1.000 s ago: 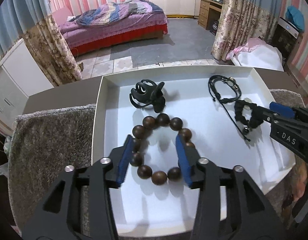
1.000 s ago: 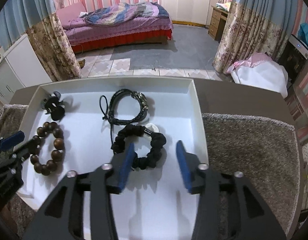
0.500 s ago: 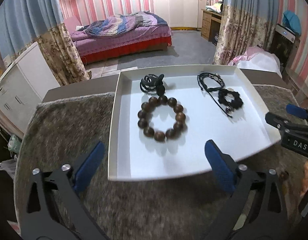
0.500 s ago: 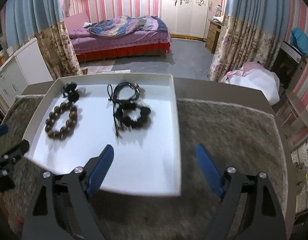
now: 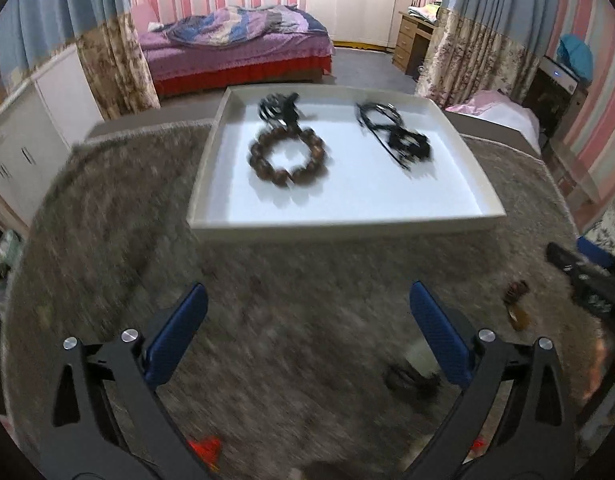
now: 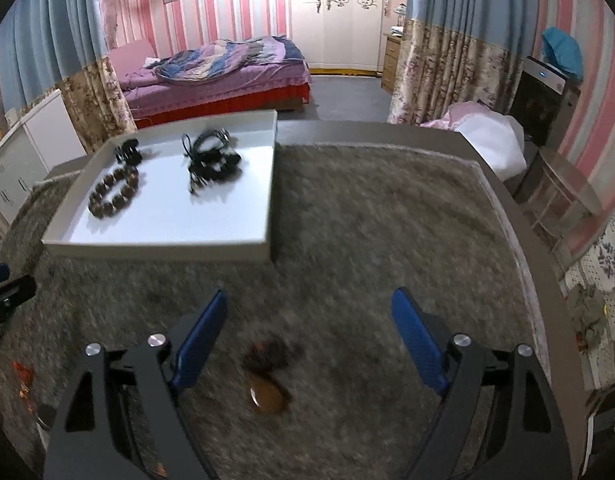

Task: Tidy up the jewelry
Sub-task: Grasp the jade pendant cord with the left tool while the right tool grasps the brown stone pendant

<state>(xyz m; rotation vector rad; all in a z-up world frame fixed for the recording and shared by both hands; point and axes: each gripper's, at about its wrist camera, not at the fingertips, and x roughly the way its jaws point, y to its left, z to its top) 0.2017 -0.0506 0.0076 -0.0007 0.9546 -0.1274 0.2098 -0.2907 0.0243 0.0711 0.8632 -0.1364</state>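
A white tray [image 5: 211,168] holds a brown bead bracelet [image 5: 287,156], a black hair claw [image 5: 277,106], a black cord bracelet [image 5: 377,114] and a black scrunchie [image 5: 411,142]. The tray also shows in the right wrist view [image 6: 167,236]. My left gripper [image 5: 307,336] is open and empty above the grey rug, near a dark item [image 5: 411,380]. My right gripper [image 6: 307,340] is open and empty above a brown pendant with a dark tassel [image 6: 267,380], which also shows in the left wrist view [image 5: 515,308].
A shaggy grey rug [image 6: 387,220] covers the table. A small red item [image 5: 203,448] lies near the left gripper. The table edge [image 6: 527,208] runs along the right. A bed [image 6: 219,76] and curtains stand beyond.
Both grippers have let go of the jewelry, opened wide and drawn back from the tray to over the rug. The bead bracelet and scrunchie stay in the tray.
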